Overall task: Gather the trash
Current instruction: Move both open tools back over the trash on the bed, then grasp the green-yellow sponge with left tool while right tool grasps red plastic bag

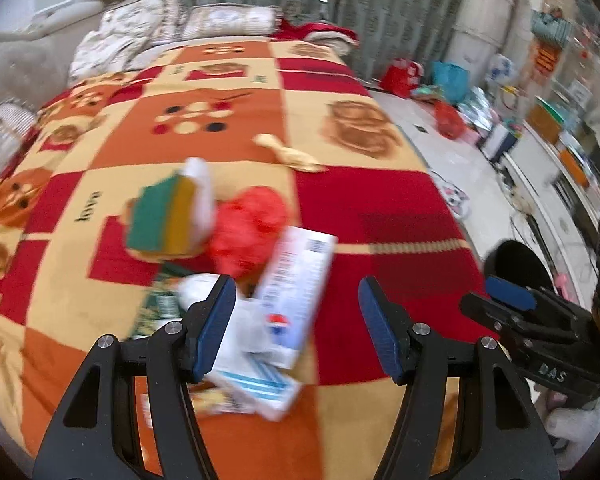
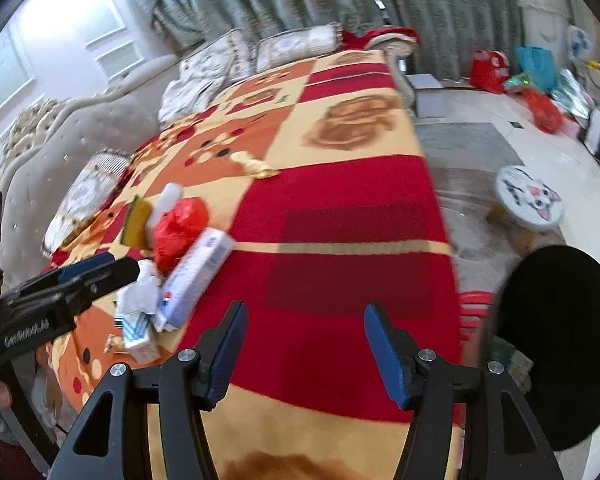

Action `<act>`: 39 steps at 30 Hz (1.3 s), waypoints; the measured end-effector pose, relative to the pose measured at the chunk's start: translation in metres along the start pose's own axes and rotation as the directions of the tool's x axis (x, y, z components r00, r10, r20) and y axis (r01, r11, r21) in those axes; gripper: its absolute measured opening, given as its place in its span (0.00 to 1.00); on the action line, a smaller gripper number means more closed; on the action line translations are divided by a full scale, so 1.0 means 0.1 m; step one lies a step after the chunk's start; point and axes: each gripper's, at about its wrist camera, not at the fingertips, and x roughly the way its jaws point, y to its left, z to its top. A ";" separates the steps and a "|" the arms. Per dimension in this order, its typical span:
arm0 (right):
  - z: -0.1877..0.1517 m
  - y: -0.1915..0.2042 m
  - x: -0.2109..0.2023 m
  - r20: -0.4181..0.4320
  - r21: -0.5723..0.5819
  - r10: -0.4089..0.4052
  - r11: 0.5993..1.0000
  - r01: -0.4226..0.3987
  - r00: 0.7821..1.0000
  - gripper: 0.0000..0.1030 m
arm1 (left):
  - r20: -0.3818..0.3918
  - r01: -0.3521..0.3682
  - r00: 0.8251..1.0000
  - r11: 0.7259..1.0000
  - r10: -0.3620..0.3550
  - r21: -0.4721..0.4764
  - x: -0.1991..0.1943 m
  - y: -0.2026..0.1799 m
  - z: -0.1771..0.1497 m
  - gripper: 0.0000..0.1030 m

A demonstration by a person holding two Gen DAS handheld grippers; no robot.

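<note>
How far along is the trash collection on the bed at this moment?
Done: something pale already lies inside the black bin, too blurred to name. In hand: nothing; the left gripper and right gripper are both open and empty. Left: a pile on the blanket, including a red plastic bag, a long white box, a green and yellow sponge, small cartons, plus a crumpled yellowish wrapper farther up.

Trash pile (image 1: 236,264) on the blanket (image 1: 360,208), wrapper (image 1: 290,152) behind it, bin (image 2: 560,344) off the bed's right.
</note>
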 end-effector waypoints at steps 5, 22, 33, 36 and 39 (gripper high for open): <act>0.12 0.30 0.19 -0.027 -0.043 0.047 0.998 -0.048 0.999 0.61 | 0.008 -0.059 0.998 0.997 0.060 -0.057 0.01 0.42 0.07 0.61; 0.55 0.93 0.94 -0.125 -0.133 0.121 0.982 -0.137 0.985 0.65 | -0.040 -0.080 0.996 0.990 0.076 -0.114 0.59 1.04 0.29 0.45; 0.74 1.25 1.46 -0.170 -0.182 0.142 0.968 -0.173 0.975 0.66 | 0.014 0.025 1.000 0.985 -0.023 -0.173 0.18 1.39 0.36 0.18; 0.73 1.32 1.57 -0.173 -0.220 0.136 0.960 -0.172 0.976 0.58 | 0.035 0.033 0.999 0.983 -0.027 -0.182 0.06 1.42 0.37 0.18; 0.71 1.36 1.58 -0.172 -0.243 0.146 0.952 -0.186 0.974 0.37 | 0.051 0.044 0.998 0.982 -0.035 -0.185 -0.03 1.40 0.38 0.18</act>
